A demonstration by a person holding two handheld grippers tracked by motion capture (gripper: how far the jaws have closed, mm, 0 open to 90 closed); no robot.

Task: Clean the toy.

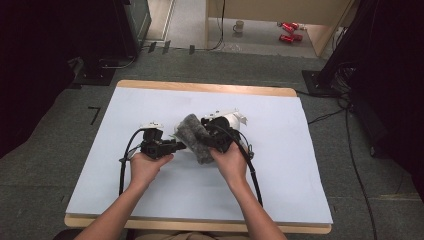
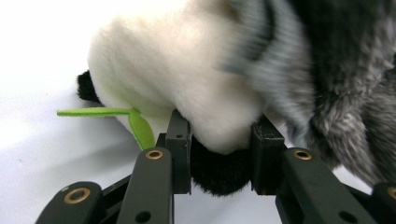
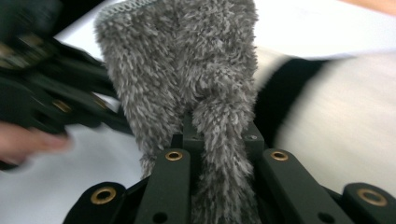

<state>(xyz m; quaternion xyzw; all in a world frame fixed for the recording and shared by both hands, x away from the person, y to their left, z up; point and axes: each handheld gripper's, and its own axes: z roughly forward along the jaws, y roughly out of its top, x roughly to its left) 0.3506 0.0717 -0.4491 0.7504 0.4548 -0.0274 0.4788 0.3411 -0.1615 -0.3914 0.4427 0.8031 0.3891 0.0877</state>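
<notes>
The grey fuzzy cloth (image 1: pixel 196 136) lies bunched near the middle of the tabletop (image 1: pixel 280 165), between the two hands, a shaggy mid-grey pile with a paler stitched hem showing at its far edge in the right gripper view. Tucked against it is a plush toy (image 2: pixel 187 79), mostly cream-white and soft, with black patches: one small black bump at its left end, another black part low down by the claw. A thin bright green felt strip (image 2: pixel 114 114), shaped like a leaf stem, sticks out of the toy's left side and rests on the white surface.

The left claw (image 1: pixel 175 146) points right toward the bundle, and in the left gripper view its jaws are clenched on the toy, one pad on either side of the rounded white and black plush (image 2: pixel 219 154). The grey cloth (image 2: pixel 345 93) drapes over the toy's right half there.

The right claw (image 1: pixel 212 134) comes in from the right, its hand (image 1: pixel 231 161) just nearer than the bundle. In the right gripper view its jaws are pinched tight on a hanging fold of the grey cloth (image 3: pixel 219 140), the pile spilling out above and below them. Behind the fold, blurred, are the left gripper (image 3: pixel 56 98) at left and the toy's white and black fur (image 3: pixel 336 121) at right.
</notes>
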